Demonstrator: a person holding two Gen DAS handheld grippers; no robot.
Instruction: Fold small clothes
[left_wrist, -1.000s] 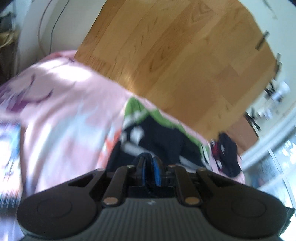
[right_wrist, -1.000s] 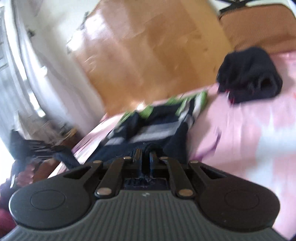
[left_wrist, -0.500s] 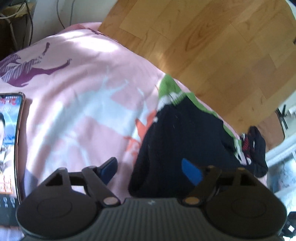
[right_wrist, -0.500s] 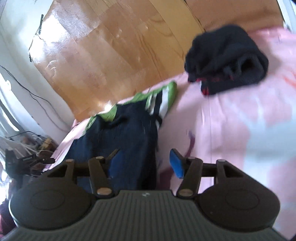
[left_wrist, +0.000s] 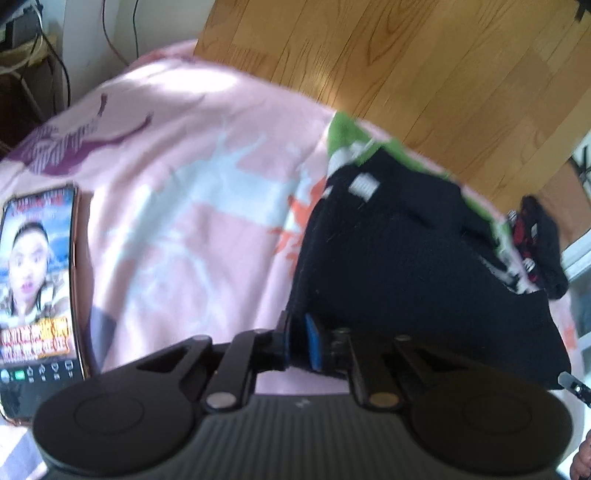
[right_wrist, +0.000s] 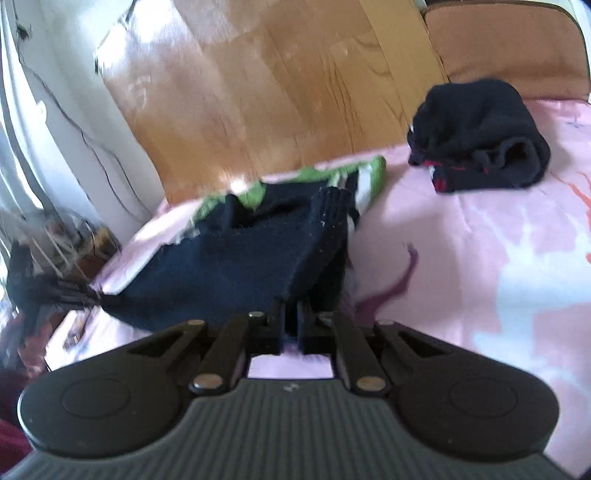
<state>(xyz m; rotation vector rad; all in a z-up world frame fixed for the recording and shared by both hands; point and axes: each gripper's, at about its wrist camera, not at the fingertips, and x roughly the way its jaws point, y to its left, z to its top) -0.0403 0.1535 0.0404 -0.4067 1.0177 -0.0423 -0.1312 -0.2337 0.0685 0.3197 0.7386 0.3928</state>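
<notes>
A small navy sweater (left_wrist: 413, 258) with green and white stripes lies folded on the pink bedspread (left_wrist: 177, 206). My left gripper (left_wrist: 297, 343) is shut on the near left corner of the sweater. In the right wrist view the sweater (right_wrist: 236, 266) is lifted at its near edge, and my right gripper (right_wrist: 291, 325) is shut on its near right corner. My left gripper also shows at the far left of the right wrist view (right_wrist: 55, 291), pinching the other corner.
A folded dark garment with red trim (right_wrist: 480, 140) sits at the far edge of the bed, also in the left wrist view (left_wrist: 535, 247). A phone with a lit screen (left_wrist: 37, 288) lies on the bedspread at left. Wooden floor (right_wrist: 277, 92) lies beyond the bed.
Half a second ago both grippers were open over the folded sweater. Both have since closed on its near corners, and the near edge has risen off the bedspread.
</notes>
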